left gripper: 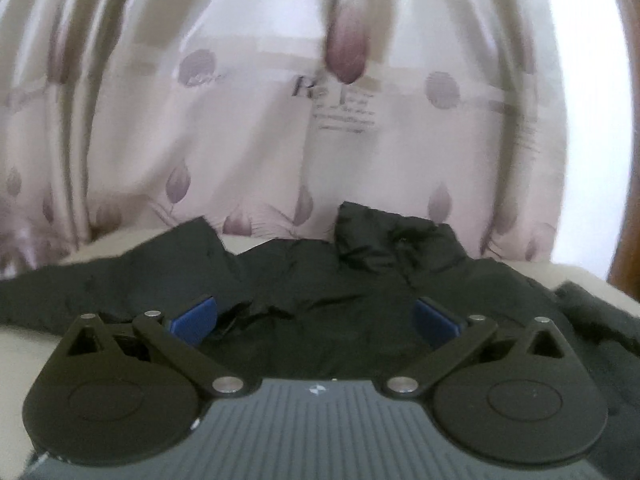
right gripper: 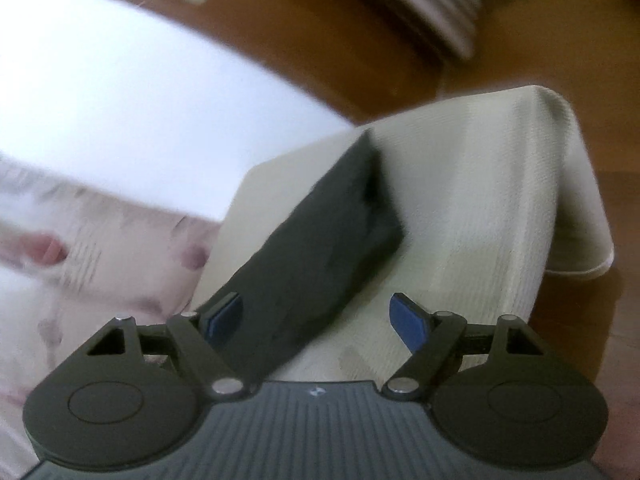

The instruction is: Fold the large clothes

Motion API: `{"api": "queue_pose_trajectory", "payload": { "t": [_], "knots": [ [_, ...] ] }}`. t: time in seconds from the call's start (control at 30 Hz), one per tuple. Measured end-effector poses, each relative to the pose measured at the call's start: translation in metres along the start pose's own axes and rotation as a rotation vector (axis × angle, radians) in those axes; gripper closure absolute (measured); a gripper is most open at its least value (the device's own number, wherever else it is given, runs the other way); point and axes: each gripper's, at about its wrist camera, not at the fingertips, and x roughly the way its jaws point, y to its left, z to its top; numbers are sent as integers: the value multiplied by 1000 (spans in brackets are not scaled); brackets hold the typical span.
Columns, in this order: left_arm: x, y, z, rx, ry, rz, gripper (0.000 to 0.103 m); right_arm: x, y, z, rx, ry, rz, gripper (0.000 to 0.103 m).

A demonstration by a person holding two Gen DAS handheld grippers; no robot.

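A black garment lies crumpled across a cream cloth-covered surface in the left wrist view, with a raised collar-like part at the back. My left gripper is open, its blue pads spread just above the garment's middle. In the right wrist view a long black part of the garment stretches away over the cream surface. My right gripper is open, straddling the near end of that part without gripping it.
A pale curtain with purple leaf print hangs behind the surface. The surface's corner drops off to a brown wooden floor. A bright white panel and wooden frame stand nearby.
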Motion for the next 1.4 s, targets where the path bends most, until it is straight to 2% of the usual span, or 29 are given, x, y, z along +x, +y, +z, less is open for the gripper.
{"api": "queue_pose_trajectory", "payload": {
  "t": [0.13,0.3,0.5,0.6,0.67,0.7,0.73,0.8,0.9,1.1,1.23,1.4],
  "knots": [
    [20,10,-11,-67,62,33,0,14,-4,9,13,-19,11,22],
    [44,19,-22,-116,218,76,0,32,-2,9,0,-70,12,22],
    [53,10,-24,-42,264,84,0,46,13,7,-112,-87,-35,22],
    [54,12,-25,-51,268,76,0,53,21,8,-148,-74,-66,22],
    [51,18,-25,-87,258,57,0,61,23,13,-153,-38,-95,47],
    [52,19,-25,-105,255,49,0,67,19,15,-130,-5,-107,78],
    [51,23,-26,-124,252,42,0,69,15,16,-106,2,-103,86],
    [51,24,-25,-146,247,34,0,68,11,20,-53,-15,-83,87],
    [51,25,-25,-152,247,31,0,58,27,22,-19,-52,12,87],
    [49,30,-25,-188,234,17,0,46,130,7,-179,-40,193,87],
    [47,35,-26,-232,220,2,0,54,208,-28,-271,22,330,87],
    [45,42,-27,-282,203,-18,0,83,283,-98,-338,154,480,87]
  ]
}}
